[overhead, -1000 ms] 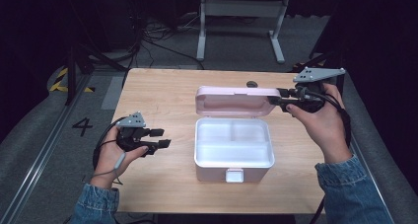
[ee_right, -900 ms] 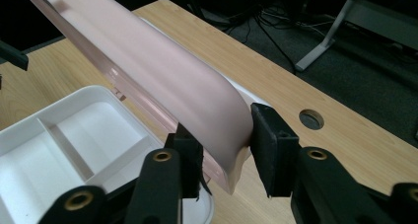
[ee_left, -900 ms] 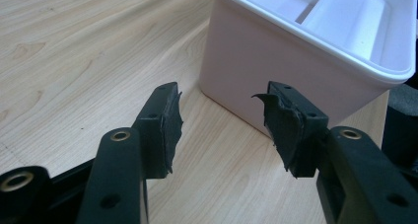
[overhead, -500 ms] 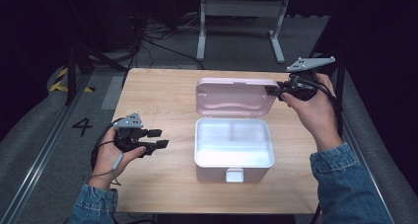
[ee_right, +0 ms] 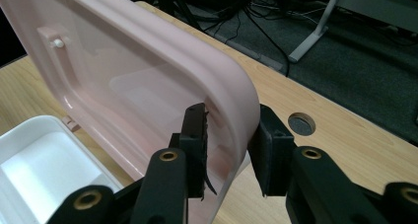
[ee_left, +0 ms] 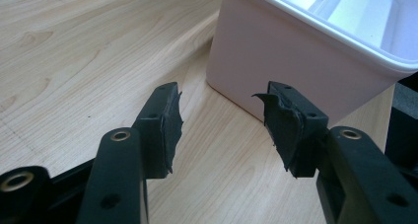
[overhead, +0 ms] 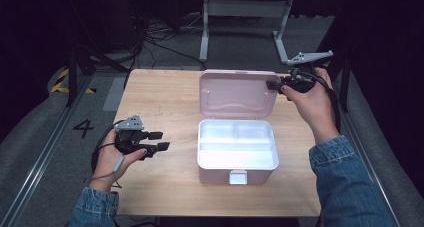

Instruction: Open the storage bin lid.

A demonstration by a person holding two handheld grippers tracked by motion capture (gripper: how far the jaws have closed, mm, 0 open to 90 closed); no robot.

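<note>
The right tool (ee_right: 226, 150) pinches the pink lid (overhead: 239, 93) by its edge and may slip, while the left tool (ee_left: 222, 130) sits spread.

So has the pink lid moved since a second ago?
Yes. The pink lid, pinched by the right hand-held gripper, has swung up from nearly flat behind the white box.

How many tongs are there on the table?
2. The left tongs hover open over the wooden table, left of the white box. The right tongs pinch the right edge of the raised pink lid.
</note>
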